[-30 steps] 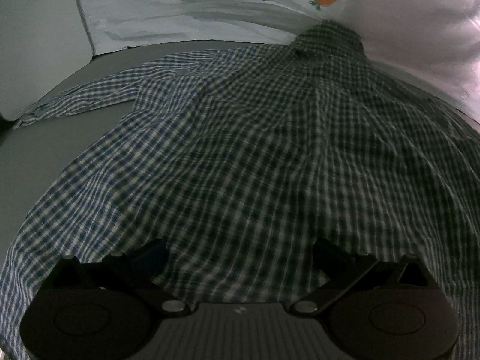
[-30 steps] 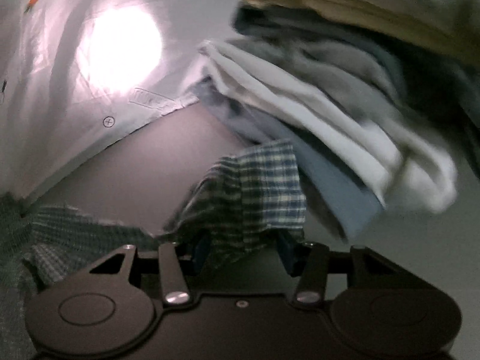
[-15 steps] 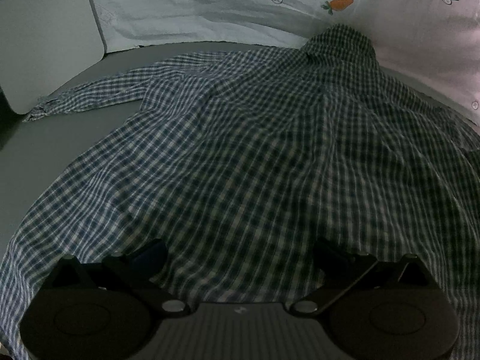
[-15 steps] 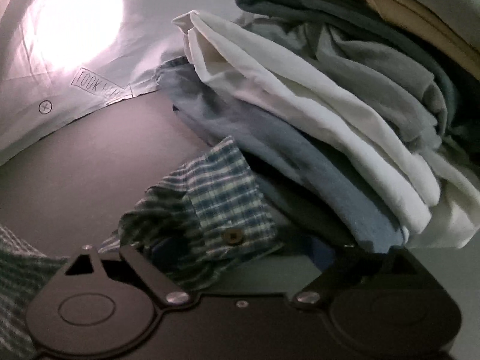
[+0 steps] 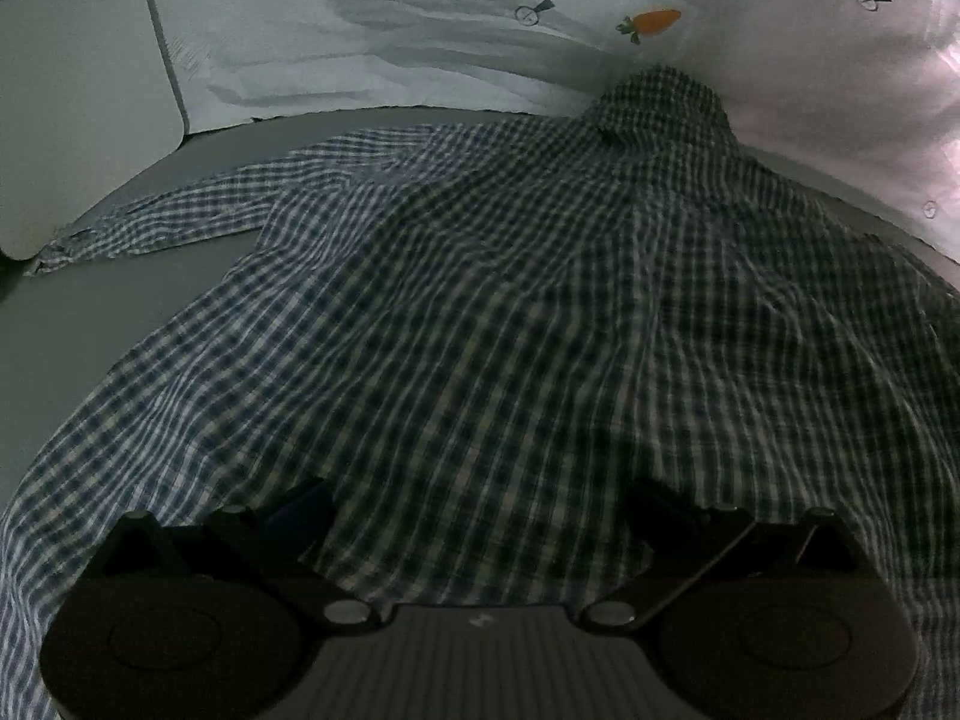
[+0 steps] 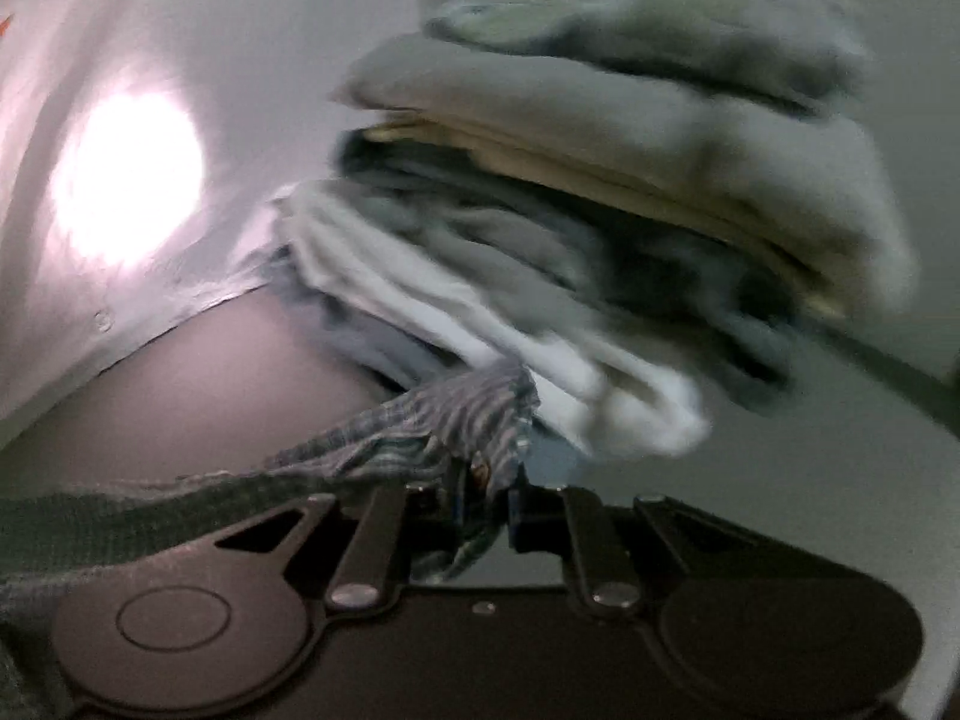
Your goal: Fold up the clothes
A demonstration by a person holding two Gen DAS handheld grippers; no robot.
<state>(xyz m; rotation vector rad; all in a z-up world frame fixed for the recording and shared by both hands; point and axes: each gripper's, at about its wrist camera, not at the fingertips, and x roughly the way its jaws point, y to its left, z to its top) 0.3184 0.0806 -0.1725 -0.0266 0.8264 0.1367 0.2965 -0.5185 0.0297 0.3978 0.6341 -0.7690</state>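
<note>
A blue-and-white checked shirt (image 5: 480,312) lies spread over the grey table (image 5: 78,324), collar (image 5: 654,102) at the far end against a pale sheet printed with a small carrot (image 5: 651,21); one sleeve (image 5: 180,216) trails out flat to the left, its cuff near a white board (image 5: 72,96) at the table's edge. The left gripper (image 5: 480,501) hovers at the shirt's near hem with its jaws spread wide, the cloth lying between and under the fingers without being pinched; nothing is held there. Over on the other side, the right gripper (image 6: 483,495) has its jaws closing on the shirt's other cuff (image 6: 480,414); the checked cloth is bunched between the narrow pads and the sleeve drapes away to the left, clear of the table (image 6: 210,372). Just behind that cuff stands a stack of folded clothes (image 6: 600,228), white and grey low down, tan and grey-green on top; the view there is blurred. A bright glare (image 6: 129,177) sits on the sheet beyond.
</note>
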